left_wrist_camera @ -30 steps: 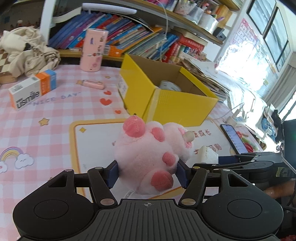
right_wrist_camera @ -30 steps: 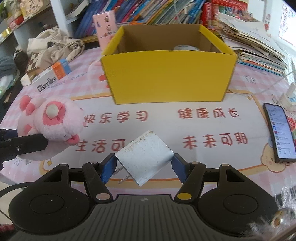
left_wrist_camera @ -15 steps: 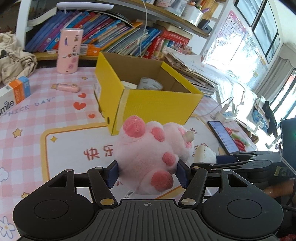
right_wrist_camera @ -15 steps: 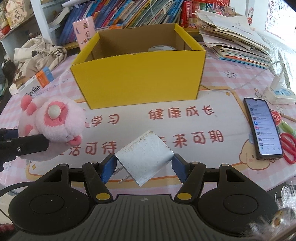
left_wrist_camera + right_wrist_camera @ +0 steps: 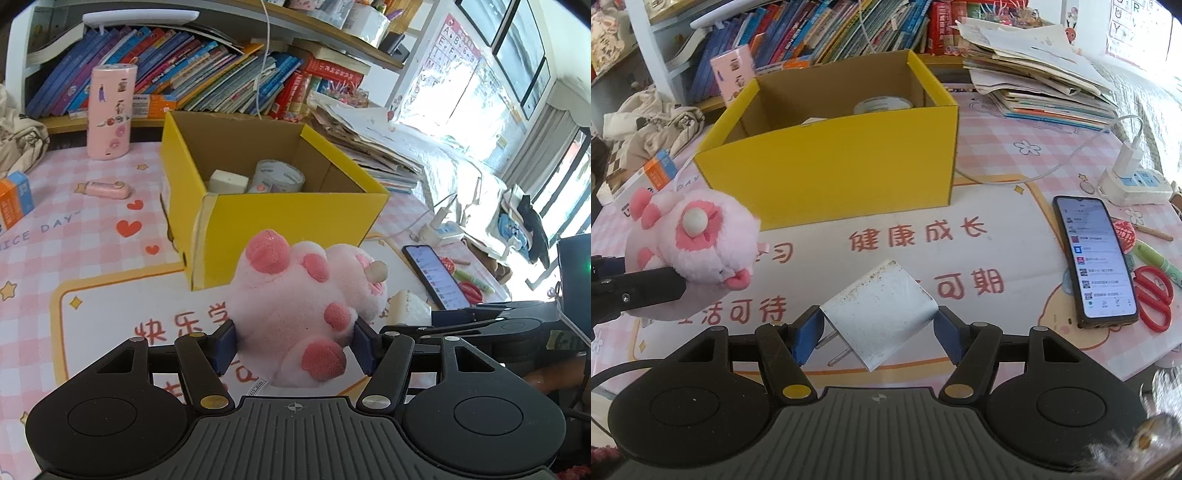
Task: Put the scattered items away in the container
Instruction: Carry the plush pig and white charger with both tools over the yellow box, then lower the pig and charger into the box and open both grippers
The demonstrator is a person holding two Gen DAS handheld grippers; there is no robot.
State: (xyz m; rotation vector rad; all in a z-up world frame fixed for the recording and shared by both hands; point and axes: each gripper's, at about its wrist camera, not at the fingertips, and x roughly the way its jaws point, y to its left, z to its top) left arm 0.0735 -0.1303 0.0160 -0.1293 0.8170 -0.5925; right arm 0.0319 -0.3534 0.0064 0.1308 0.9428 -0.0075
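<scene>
Two claws are mine, and both are full. My left claw [image 5: 295, 341] is clamped on the pink plush toy [image 5: 303, 306], its blue pads sunk into the fur at both sides; my right claw [image 5: 877, 332] grips the white charger plug [image 5: 882, 314] by its flat faces, prongs angled down toward the left pad. Both are held up in front of the yellow box [image 5: 831, 162], on its near side, the toy off the box's left corner in the right claw's view.

Writing: the mat [image 5: 960, 206] in front of the box carries red Chinese characters, "健康成长" legible closest to the box, further rows partly covered by toy and plug. Left of the box the pink checked table [image 5: 74, 206] reads "ICE DAY", its start cut by the frame edge. The orange and white carton [image 5: 14, 199] left of the box is cropped; I cannot read its label.

Inside the box lie a tape roll [image 5: 279, 175] and a pale block [image 5: 229, 181], both half hidden by the front wall. Right of the box sit a lit phone [image 5: 1095, 258], red scissors [image 5: 1154, 295] and a power strip [image 5: 1134, 184] with a cable. Behind the box stand a pink tumbler [image 5: 110, 110] and a shelf of books [image 5: 207, 81], titles too small to read.
</scene>
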